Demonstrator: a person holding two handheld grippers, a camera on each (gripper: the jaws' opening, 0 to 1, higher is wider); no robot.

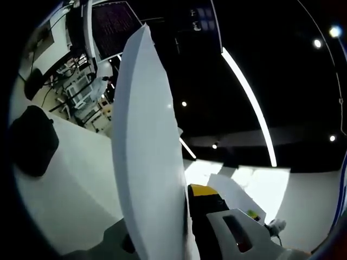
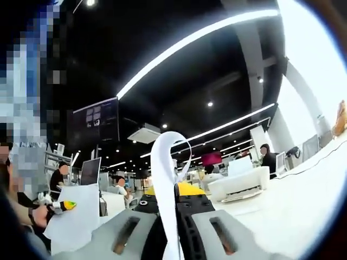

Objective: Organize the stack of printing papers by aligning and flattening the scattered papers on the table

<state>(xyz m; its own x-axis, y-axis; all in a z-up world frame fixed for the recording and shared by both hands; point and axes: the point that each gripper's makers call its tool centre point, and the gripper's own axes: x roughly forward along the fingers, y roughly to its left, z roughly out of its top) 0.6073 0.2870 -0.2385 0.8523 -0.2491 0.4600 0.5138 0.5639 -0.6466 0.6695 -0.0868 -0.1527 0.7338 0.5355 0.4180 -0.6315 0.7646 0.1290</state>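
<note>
My right gripper (image 2: 174, 238) has its grey jaws pressed together on the edge of a thin white sheaf of printing paper (image 2: 166, 184), which stands up edge-on btwn them and curls over into a loop at the top. In the left gripper view the wide white curved paper stack (image 1: 149, 162) rises edge-on from the bottom, and the left gripper (image 1: 162, 246) looks clamped on its lower edge, tho the actual contact is hidden behind the sheets, so that's a judgement. Both views tilt up toward the dark ceiling w/ long white light strips (image 1: 249, 97), so I read the paper as lifted off the white table (image 1: 70, 184), not lying flat yet. Risks as I see them: the pinch is only on one edge, so loose inner sheets could slide out and fan when I bring it down; the curl at the top could fold into a crease if I press before it relaxes; squeezing harder may dent the edge. A black bag-like object (image 1: 32, 141) sits on the table, well apart, prob no obstacle. A person holding more white paper (image 2: 73, 216) is at the side of the right gripper view; I'd keep clear.
</note>
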